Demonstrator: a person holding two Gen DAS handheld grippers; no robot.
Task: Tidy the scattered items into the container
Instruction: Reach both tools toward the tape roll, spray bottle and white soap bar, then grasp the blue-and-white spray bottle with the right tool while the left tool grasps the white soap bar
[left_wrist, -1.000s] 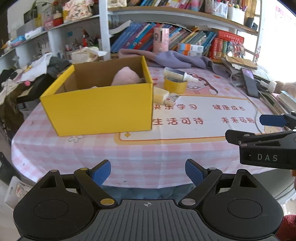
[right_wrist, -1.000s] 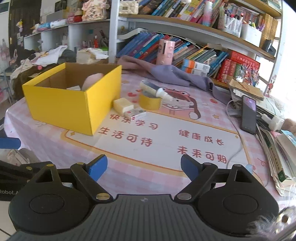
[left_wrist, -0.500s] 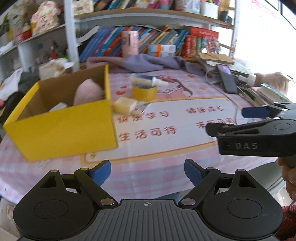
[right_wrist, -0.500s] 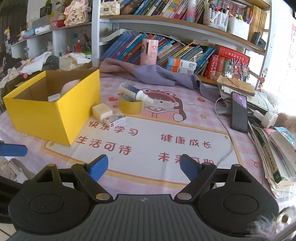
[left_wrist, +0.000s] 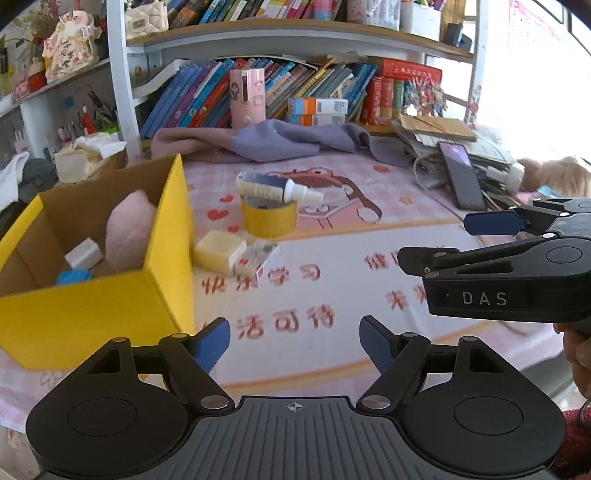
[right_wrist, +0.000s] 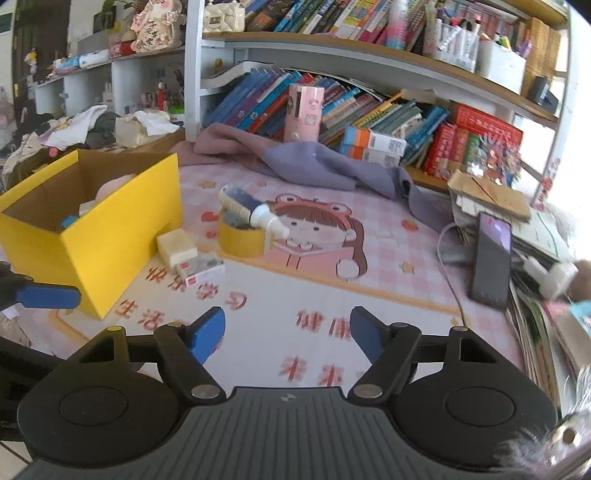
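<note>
— Checking progress: what's left beside your yellow box (left_wrist: 96, 310)?
— Tape roll (left_wrist: 269, 218), spray bottle (left_wrist: 275, 186), soap block (left_wrist: 218, 250), small carton (left_wrist: 256, 258). Pink pouch (left_wrist: 129, 229) is inside. Left gripper (left_wrist: 294, 341) and right gripper (right_wrist: 287, 332) are closing, empty.

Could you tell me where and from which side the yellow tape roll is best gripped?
A judgement: the tape roll lies flat with a spray bottle resting across its top, so lift the bottle off first. Then come from above, one finger inside the hole and one outside, pinching the near wall, which faces the grippers and stands clear of the beige block.
</note>
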